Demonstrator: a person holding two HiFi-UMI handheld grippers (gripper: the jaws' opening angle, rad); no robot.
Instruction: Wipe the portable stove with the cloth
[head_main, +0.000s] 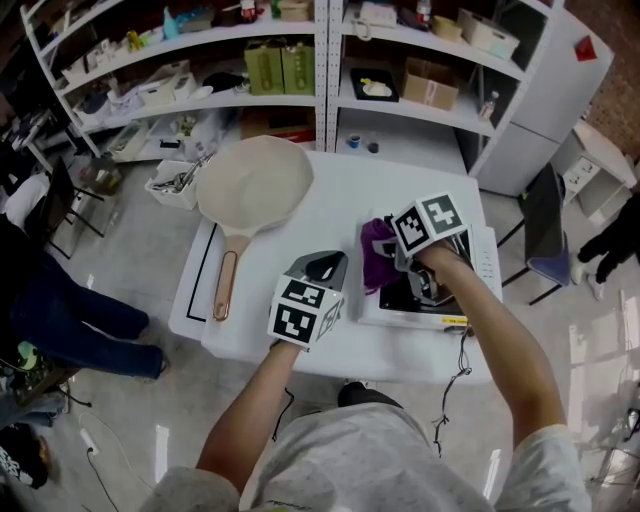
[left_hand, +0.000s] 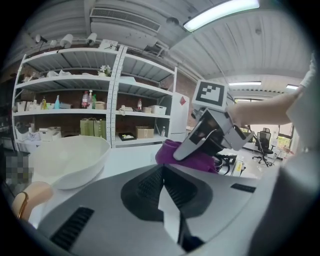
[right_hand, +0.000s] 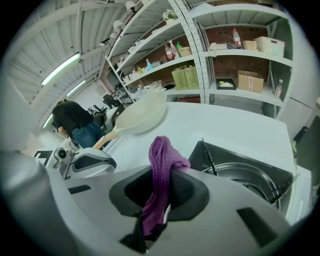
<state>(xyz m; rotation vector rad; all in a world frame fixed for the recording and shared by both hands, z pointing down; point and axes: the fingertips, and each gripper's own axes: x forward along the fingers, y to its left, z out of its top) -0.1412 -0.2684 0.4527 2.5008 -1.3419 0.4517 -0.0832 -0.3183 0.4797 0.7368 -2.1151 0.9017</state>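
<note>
The portable stove (head_main: 400, 298) sits at the right end of the white bench (head_main: 330, 215), near the front edge, with its black top and its round burner well uncovered. The right gripper (head_main: 392, 262) is over the left part of the stove, and its fingers (right_hand: 185, 192) are closed on the purple cloth (right_hand: 161, 165). One end of the cloth stands up in a bunch above the fingers, and I cannot tell if the rest of it touches the stove top. The left gripper (head_main: 325, 268) is over the bench just to the left of the stove. Its fingers (left_hand: 145, 185) are pressed together with nothing between them. A big pale pan (head_main: 255, 180) with a copper-coloured handle lies further to the left, well apart from the work. In my judgement the step in hand is the wiping itself, or the moment just before it: the cloth is already gripped and brought to the stove. The next move calls for pressing the bunch of cloth flat on the black surface and drawing it across, around the burner well. The free gripper could steady the stove body so that it does not slide.
</note>
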